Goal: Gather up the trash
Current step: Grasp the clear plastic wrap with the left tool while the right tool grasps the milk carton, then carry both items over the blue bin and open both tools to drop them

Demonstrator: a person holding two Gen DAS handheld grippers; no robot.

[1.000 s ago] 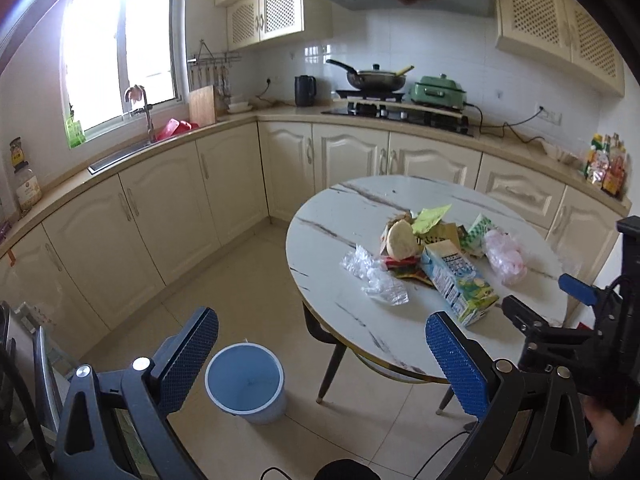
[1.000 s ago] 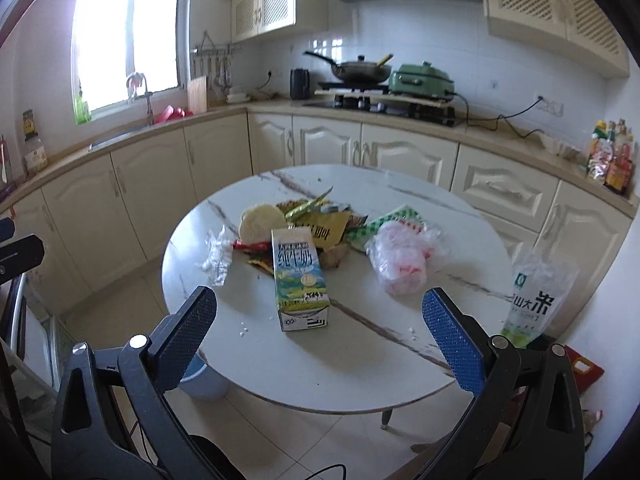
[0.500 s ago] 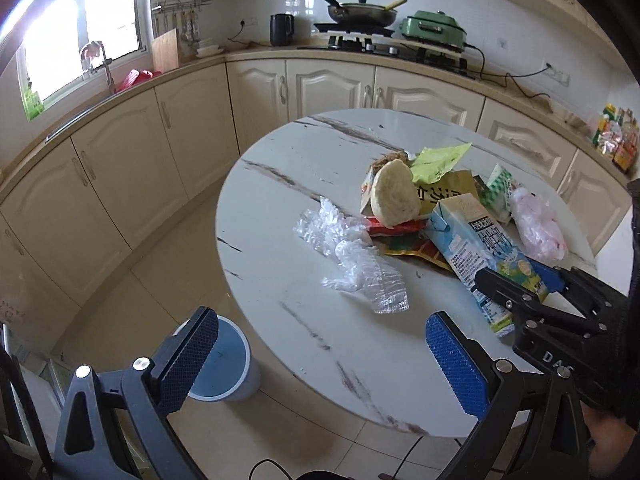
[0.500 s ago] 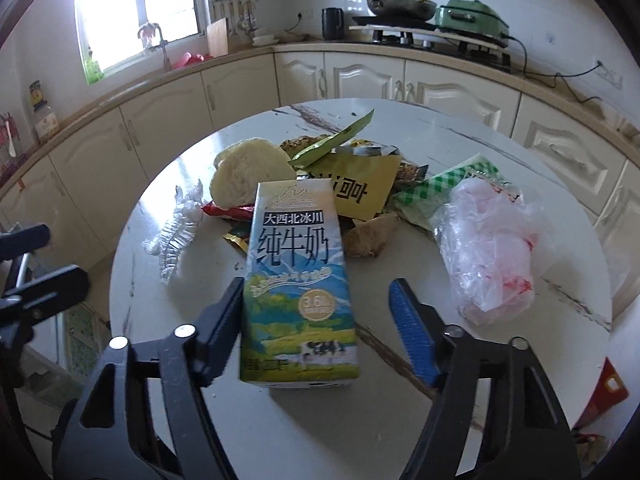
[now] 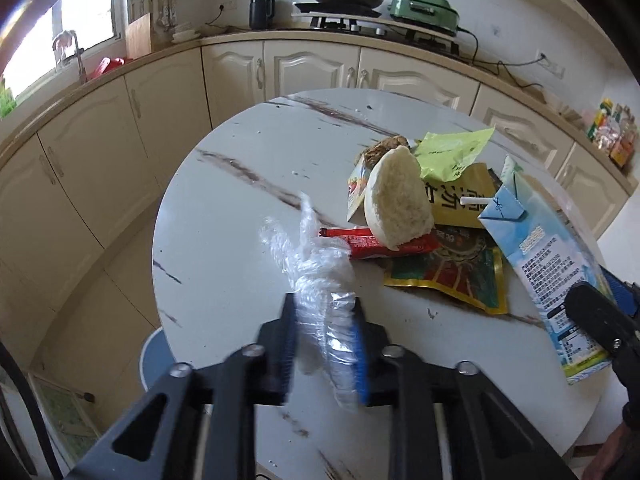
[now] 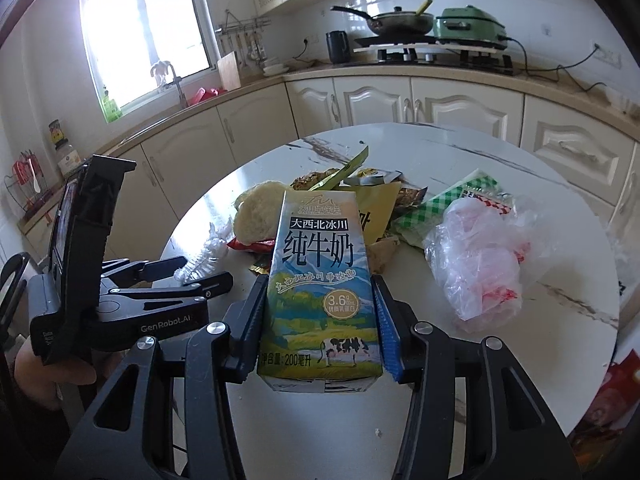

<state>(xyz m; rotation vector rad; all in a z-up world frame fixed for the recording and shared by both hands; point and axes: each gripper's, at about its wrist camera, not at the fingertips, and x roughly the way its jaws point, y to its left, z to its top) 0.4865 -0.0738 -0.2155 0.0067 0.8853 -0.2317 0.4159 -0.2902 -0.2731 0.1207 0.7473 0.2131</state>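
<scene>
One milk carton, one bun, two clear plastic bags, one bin.

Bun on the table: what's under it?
The bun rests on a red wrapper, leaning against a yellow packet. What lies under its far side is hidden.

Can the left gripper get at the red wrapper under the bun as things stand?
Probably not right away. The left gripper is closing with the crumpled clear plastic between its pads, and that plastic lies just in front of the red wrapper. The bun also sits on the wrapper's far end.
</scene>
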